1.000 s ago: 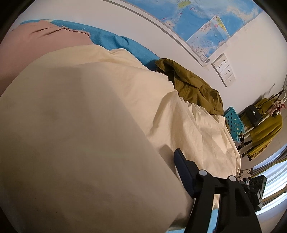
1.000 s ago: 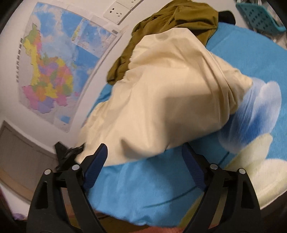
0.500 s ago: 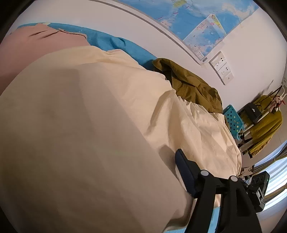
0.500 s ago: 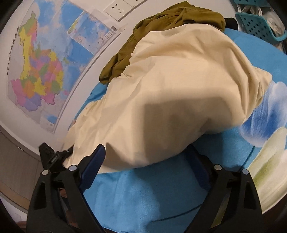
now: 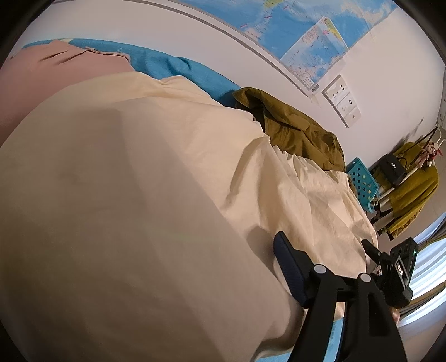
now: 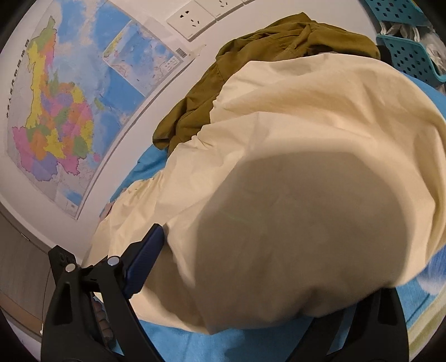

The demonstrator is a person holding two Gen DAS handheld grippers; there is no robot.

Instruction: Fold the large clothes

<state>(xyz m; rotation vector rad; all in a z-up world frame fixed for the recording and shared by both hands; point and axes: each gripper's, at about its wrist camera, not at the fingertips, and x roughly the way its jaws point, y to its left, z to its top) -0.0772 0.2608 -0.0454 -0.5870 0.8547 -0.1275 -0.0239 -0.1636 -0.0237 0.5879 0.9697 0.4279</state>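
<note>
- Where blue bedding showed between the right gripper's (image 6: 251,278) fingers a second ago, the cream garment (image 6: 292,172) now bulges over that gap and buries the right-hand finger; only the left blue finger (image 6: 143,263) is visible, so whether they are apart or together cannot be told.
- Seen from the left wrist, the cream garment (image 5: 139,195) fills slightly more of the view than before, and the olive garment (image 5: 295,131) behind it has shifted little.
- Left gripper (image 5: 320,281): one blue finger (image 5: 288,267) rests against the cloth, its partner is out of sight, and the grip cannot be judged.
- Spread across the bed (image 6: 251,345), the cream garment lies partly over the olive garment (image 6: 278,53) by the wall.
- A pink cloth (image 5: 50,75) is cut off at the left view's edge.
- Wall map (image 6: 64,111), sockets (image 6: 192,21) and teal basket (image 6: 409,53) ring the scene; the basket's contents are too blurred to name.
</note>
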